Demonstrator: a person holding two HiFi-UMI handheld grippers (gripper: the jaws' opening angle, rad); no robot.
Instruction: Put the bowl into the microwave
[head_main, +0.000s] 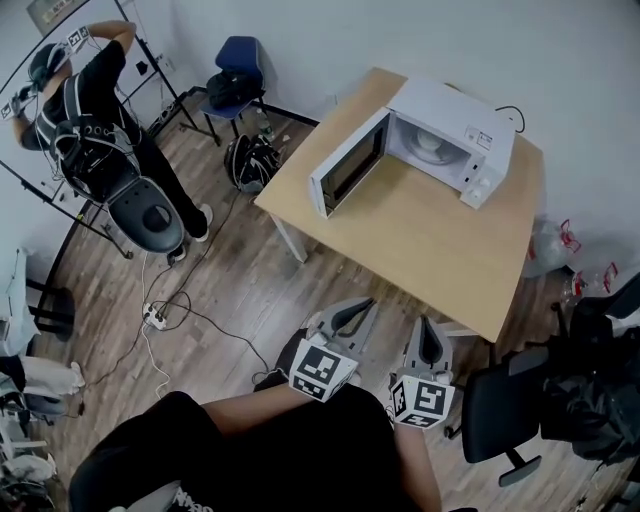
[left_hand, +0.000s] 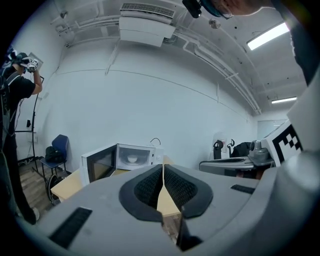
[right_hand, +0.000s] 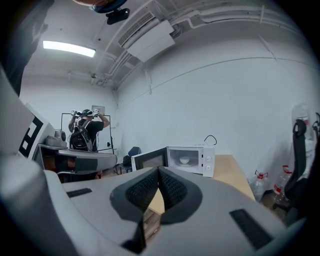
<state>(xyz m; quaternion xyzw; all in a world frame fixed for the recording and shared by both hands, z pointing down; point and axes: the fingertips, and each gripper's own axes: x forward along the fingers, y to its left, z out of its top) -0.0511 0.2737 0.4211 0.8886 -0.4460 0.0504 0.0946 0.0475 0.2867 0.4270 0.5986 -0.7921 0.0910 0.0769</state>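
The left gripper (head_main: 362, 305) is hanging clenched, its jaws pressing together on nothing. Just beside it, the right gripper (head_main: 428, 326) is likewise sitting clenched and empty. Well ahead of both, the bowl (head_main: 431, 145) is resting inside the microwave (head_main: 452, 104), whose door (head_main: 348, 166) is standing open.

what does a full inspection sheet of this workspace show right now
surface: wooden table, bare apart from the microwave
job's things: white microwave, door open; bowl sits inside it
clutter: nothing seen on the table
grippers: left gripper shut, empty; right gripper shut, empty; both short of the table
cables: black cord behind the microwave; power strip with leads on the floor
surroundings: person, blue chair, backpack, office chair
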